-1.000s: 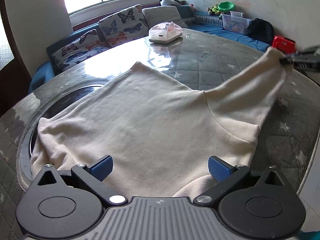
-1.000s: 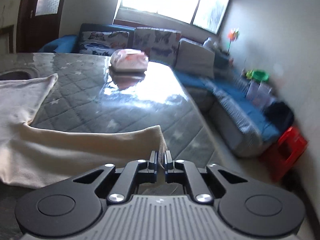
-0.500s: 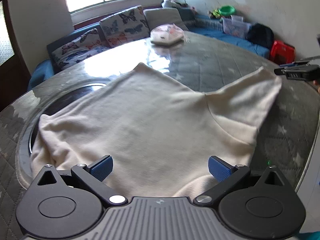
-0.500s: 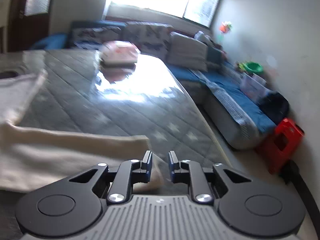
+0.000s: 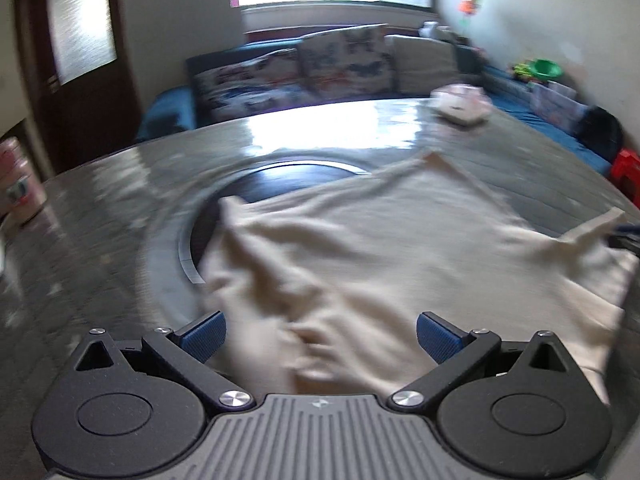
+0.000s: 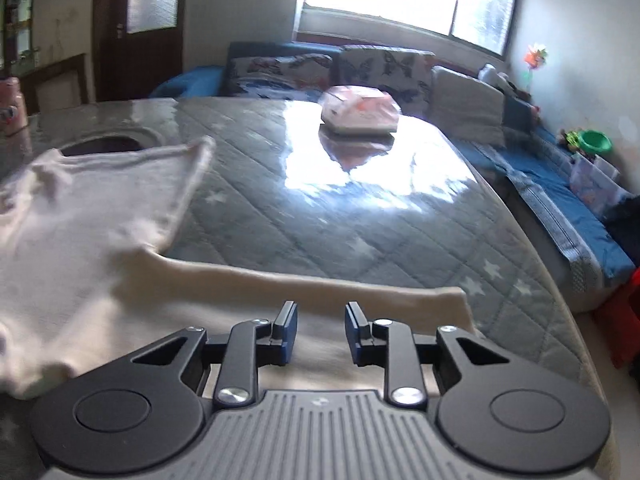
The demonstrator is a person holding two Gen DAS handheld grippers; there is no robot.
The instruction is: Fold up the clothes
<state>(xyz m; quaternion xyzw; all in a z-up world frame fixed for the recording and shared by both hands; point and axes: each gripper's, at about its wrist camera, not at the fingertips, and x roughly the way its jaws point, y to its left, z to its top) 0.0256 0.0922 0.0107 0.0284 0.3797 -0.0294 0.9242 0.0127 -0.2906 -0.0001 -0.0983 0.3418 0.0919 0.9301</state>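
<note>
Beneath both spread tools lies the garment (image 5: 360, 256).

A cream-coloured, soft knit long-sleeved top (image 5: 384, 256) is seen spread out on the grey quilted, star-patterned tabletop (image 6: 320, 216). Its body is laid mostly flat, with rumpled folds along the left side, where it overlaps a dark round inset in the tabletop. One sleeve (image 6: 312, 300) is extended flat to the right, its cuff near the tabletop edge. Detail is blurred.
</note>
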